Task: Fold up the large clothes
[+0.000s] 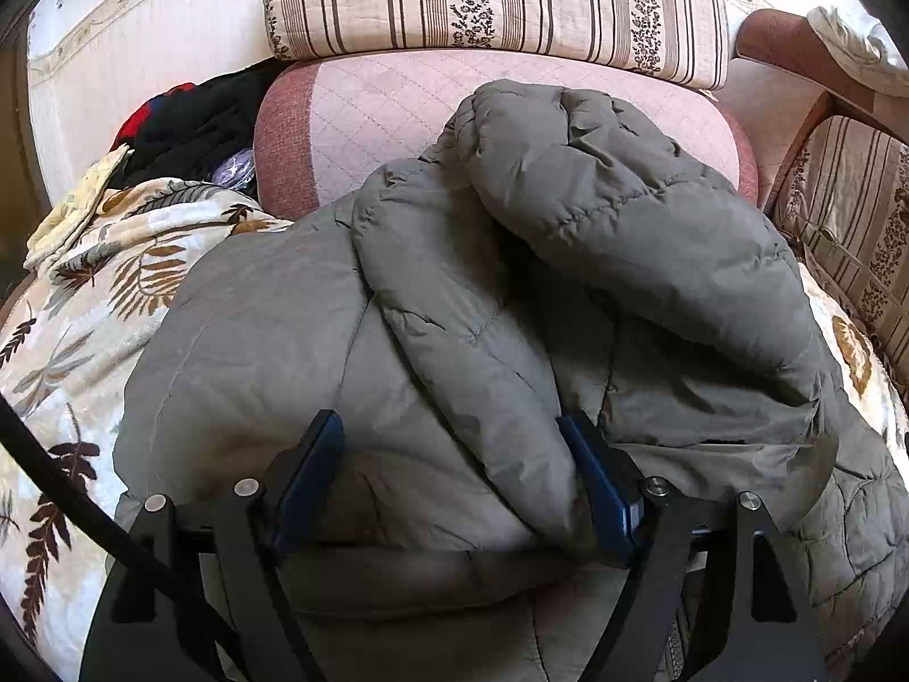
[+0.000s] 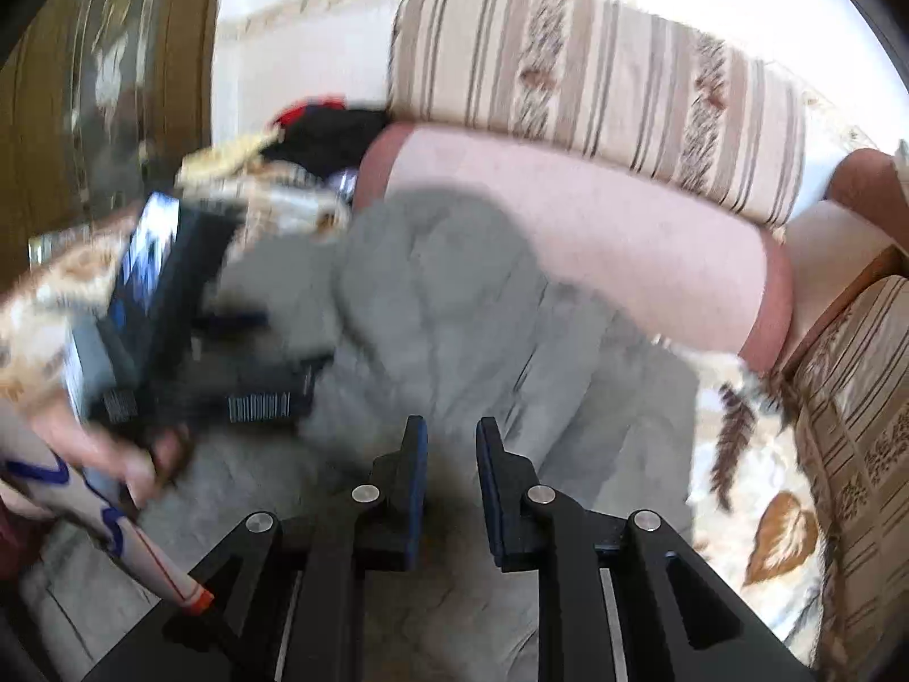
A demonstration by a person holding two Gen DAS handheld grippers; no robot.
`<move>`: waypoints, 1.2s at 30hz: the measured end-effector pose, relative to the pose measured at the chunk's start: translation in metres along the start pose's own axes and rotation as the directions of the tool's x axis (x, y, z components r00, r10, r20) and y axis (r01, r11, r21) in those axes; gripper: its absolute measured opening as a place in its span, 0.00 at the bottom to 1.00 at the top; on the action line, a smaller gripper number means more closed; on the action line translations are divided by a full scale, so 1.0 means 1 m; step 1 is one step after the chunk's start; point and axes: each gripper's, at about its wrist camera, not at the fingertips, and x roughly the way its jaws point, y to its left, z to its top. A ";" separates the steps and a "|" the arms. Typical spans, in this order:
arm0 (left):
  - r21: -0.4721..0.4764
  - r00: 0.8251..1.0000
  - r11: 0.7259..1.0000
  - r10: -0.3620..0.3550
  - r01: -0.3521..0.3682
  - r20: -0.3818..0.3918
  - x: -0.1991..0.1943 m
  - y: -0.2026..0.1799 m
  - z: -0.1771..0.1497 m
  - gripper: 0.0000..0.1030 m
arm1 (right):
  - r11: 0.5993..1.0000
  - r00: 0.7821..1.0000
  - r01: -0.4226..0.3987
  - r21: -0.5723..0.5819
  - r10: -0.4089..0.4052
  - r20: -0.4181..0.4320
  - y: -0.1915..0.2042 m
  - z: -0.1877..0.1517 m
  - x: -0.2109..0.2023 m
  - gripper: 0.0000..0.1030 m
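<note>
The left hand-held gripper (image 1: 451, 477) stood wide open, its blue-padded fingers (image 1: 596, 483) straddling a folded-over sleeve (image 1: 454, 341) of the grey-green quilted jacket (image 1: 255, 341) without clamping it. The right hand-held gripper (image 2: 451, 483) hovered just above the same jacket with its fingers parted by a narrow gap and nothing between them; the right wrist view was motion-blurred, and in it the left hand-held gripper appeared at the left, over the jacket's edge, in the person's left hand (image 2: 102, 449). The jacket lay spread on a leaf-patterned blanket (image 1: 85, 284), its second sleeve (image 1: 653, 216) also laid inward across the body, both sleeves meeting near the middle. Beyond it sat a pink quilted cushion (image 1: 397, 108) and a striped floral cushion (image 1: 494, 0); a heap of black and red clothes (image 1: 187, 125) lay to the left. Judged from the layout, the sleeve-folding step was complete or nearly so, and the body fold was pending. The next move would call for both hand-held grippers to seize the hem or the collar end at separate corners and carry it over; the puffy filling would probably resist a flat crease and spring back
</note>
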 end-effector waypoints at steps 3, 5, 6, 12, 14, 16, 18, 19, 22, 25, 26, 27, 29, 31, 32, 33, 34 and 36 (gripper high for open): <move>-0.005 1.000 1.000 -0.003 0.003 0.002 -0.003 0.001 -0.001 0.76 | 0.995 0.998 -0.052 0.085 0.048 0.040 -0.015 0.027 0.004 0.28; -0.011 1.000 1.000 -0.012 0.013 0.005 -0.004 0.003 -0.001 0.76 | 0.986 0.993 -0.107 0.130 0.100 0.057 -0.016 0.045 0.016 0.28; -0.013 1.000 1.000 -0.015 0.015 0.006 -0.005 0.003 -0.001 0.76 | 0.984 0.992 -0.122 0.130 0.115 0.060 -0.014 0.051 0.023 0.28; -0.012 1.000 1.000 -0.016 0.016 0.008 -0.005 0.003 -0.001 0.76 | 0.975 0.984 -0.131 0.178 0.150 -0.097 -0.010 0.043 0.099 0.28; -0.025 0.999 0.999 -0.037 0.038 0.022 -0.010 0.006 0.000 0.76 | 0.976 0.974 -0.104 0.189 0.139 -0.182 -0.012 0.026 0.123 0.28; -0.046 0.996 0.997 -0.066 0.069 0.066 -0.022 0.009 0.006 0.76 | 0.977 0.965 -0.091 0.194 0.134 -0.224 -0.014 0.011 0.140 0.27; -0.064 0.985 0.994 -0.078 0.088 0.153 -0.041 0.012 0.013 0.76 | 0.974 0.968 -0.098 0.204 0.141 -0.208 -0.015 0.004 0.144 0.28; -0.068 0.978 0.992 -0.088 0.102 0.191 -0.049 0.012 0.015 0.76 | 0.974 0.969 -0.098 0.206 0.140 -0.203 -0.015 0.004 0.144 0.28; -0.057 0.983 0.993 -0.095 0.105 0.160 -0.042 0.008 0.016 0.76 | 0.975 0.971 -0.097 0.201 0.137 -0.195 -0.013 0.004 0.142 0.28; -0.041 1.000 0.999 -0.007 0.007 0.011 -0.006 0.006 0.008 0.76 | 0.976 0.972 -0.102 0.195 0.140 -0.190 -0.013 0.003 0.135 0.28; -0.035 1.000 0.999 -0.001 0.000 -0.018 0.003 0.006 0.004 0.76 | 0.975 0.973 -0.108 0.197 0.144 -0.181 -0.014 0.004 0.129 0.28; -0.036 1.000 0.999 0.000 0.000 -0.007 0.002 0.006 0.004 0.76 | 0.972 0.973 -0.117 0.203 0.153 -0.170 -0.018 0.004 0.123 0.28; -0.034 1.000 0.999 -0.001 0.001 0.002 -0.001 0.006 0.007 0.76 | 0.965 0.978 -0.142 0.221 0.171 -0.118 -0.026 0.007 0.100 0.28; -0.040 1.000 0.999 -0.003 0.003 0.002 0.001 0.006 0.005 0.76 | 0.974 0.989 -0.107 0.198 0.125 -0.081 -0.032 0.011 0.085 0.28; -0.040 1.000 0.999 -0.002 0.002 0.002 0.002 0.006 0.005 0.76 | 0.978 0.993 -0.082 0.193 0.097 -0.071 -0.037 0.013 0.080 0.28; -0.037 1.000 0.999 0.000 0.000 0.004 0.002 0.006 0.006 0.76 | 0.976 0.993 -0.079 0.201 0.094 -0.070 -0.041 0.013 0.079 0.28; -0.036 1.000 0.999 0.002 -0.002 0.005 0.002 0.005 0.005 0.76 | 0.975 0.992 -0.080 0.209 0.099 -0.081 -0.044 0.012 0.081 0.28; -0.035 1.000 0.999 0.003 -0.003 0.006 0.001 0.005 0.004 0.77 | 0.970 0.986 -0.084 0.226 0.114 -0.125 -0.046 0.005 0.094 0.28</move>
